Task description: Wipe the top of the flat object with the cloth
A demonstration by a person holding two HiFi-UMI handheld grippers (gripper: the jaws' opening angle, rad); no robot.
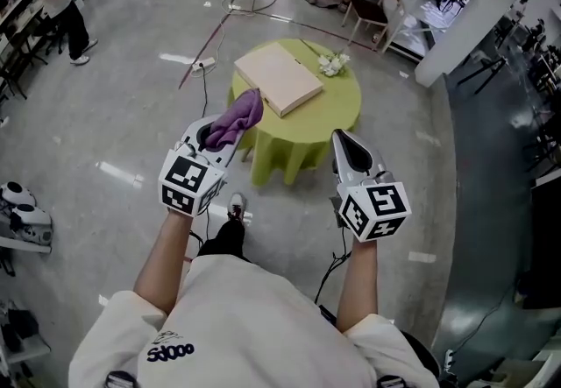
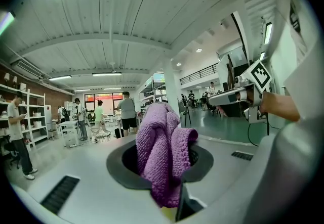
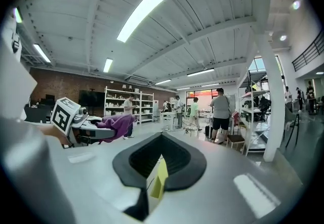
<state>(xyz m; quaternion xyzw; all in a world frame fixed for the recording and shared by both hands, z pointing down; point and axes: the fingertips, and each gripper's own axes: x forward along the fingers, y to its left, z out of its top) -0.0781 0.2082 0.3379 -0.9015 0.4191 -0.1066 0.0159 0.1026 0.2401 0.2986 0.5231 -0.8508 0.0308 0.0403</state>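
**Cloth in hand, board ahead and below**

My left hand-held gripper (image 1: 219, 143) is clamped on the purple cloth (image 1: 235, 119), which bunches up out of its jaws. My right hand-held gripper (image 1: 342, 139) has its jaws together on nothing. The flat object (image 1: 279, 77), a pale beige board, lies forward and well below both, on the yellow-green table (image 1: 342, 106), set diagonally with one corner toward me. The left gripper is nearer. White flowers (image 1: 333, 64) sit just beside its far right edge.
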